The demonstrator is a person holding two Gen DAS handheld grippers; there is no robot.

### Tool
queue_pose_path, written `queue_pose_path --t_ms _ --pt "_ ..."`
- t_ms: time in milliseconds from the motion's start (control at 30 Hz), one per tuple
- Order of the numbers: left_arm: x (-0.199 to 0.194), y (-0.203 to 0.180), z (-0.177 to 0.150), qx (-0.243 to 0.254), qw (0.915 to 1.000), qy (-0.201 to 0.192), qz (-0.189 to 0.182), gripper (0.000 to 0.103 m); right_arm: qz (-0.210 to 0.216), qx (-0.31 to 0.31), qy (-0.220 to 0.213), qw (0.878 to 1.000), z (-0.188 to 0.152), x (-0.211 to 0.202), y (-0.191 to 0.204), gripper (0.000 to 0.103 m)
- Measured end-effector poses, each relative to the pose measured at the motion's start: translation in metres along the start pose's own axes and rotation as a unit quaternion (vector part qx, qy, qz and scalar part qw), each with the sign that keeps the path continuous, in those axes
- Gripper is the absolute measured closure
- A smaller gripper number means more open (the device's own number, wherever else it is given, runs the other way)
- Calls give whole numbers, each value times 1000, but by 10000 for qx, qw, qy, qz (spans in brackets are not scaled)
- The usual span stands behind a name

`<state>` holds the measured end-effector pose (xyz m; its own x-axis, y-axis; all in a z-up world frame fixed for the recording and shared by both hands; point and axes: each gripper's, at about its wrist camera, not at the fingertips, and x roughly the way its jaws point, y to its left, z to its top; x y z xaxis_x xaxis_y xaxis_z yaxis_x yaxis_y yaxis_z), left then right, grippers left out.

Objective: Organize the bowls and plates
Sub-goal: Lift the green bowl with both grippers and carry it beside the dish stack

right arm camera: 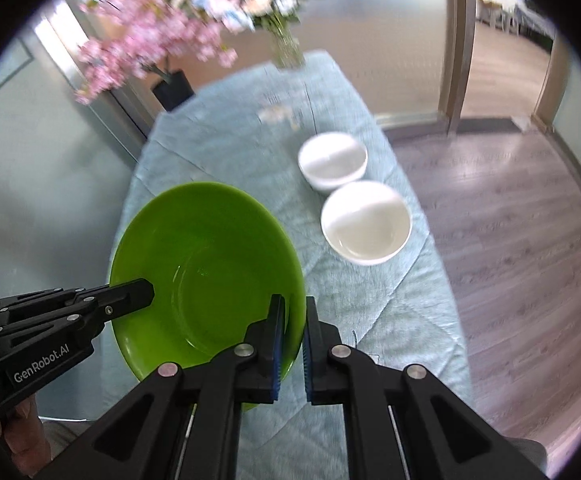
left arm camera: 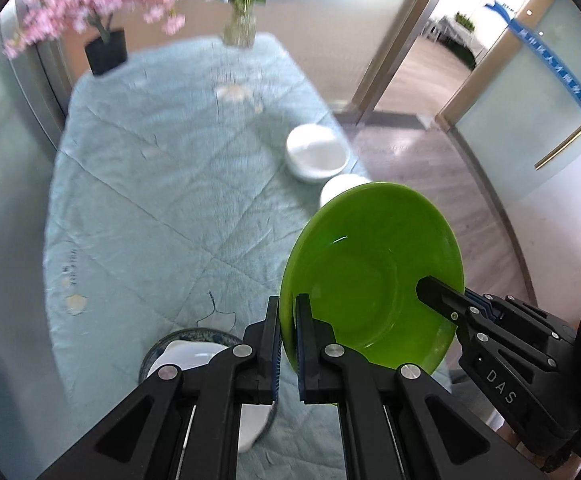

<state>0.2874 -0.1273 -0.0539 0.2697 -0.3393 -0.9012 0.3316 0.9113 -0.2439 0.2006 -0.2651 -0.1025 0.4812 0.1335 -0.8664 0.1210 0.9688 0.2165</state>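
Both grippers are pinching the glossy round green plate by opposite edges and holding it above the pale blue quilted tablecloth. The left gripper is clamping the plate's rim at about 7 o'clock in the left wrist view, while the right gripper is clamping the rim at about 5 o'clock in the right wrist view. Each gripper's fingers are sitting narrow, with only the thin rim between the pads.

The plate is tilting, and its surface looks slick, so it could be slipping out if either hand twists or pulls outward. A two-sided hold on a rigid plate is also risking a pry: if the hands drift apart, one pad may be losing its bite.

Two white round bowls are standing on the cloth at about 1 o'clock in the right wrist view, close to the table's right edge; a swing that way could be knocking them off. A blue-rimmed dish with a white piece in it is sitting under the left gripper, where a drop would land.
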Motion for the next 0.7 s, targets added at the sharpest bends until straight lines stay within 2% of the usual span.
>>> queue_pose_path --t_ms 133,300,467,700 --pt "-54 -12 -17 -38 9995 -302 -77 100 22 -161 -352 9992 -7 -52 7 96" --pt "-92 -33 -51 -127 9988 -390 -261 100 26 -274 -534 9982 -24 -93 5 97" --pt "-87 -53 -93 -196 9989 -210 -365 100 -68 -301 -354 9989 -53 -99 -9 97" --pt "-49 -66 -143 -328 9980 270 -471 99 -207 -244 78 9995 -89 -84 -29 97"
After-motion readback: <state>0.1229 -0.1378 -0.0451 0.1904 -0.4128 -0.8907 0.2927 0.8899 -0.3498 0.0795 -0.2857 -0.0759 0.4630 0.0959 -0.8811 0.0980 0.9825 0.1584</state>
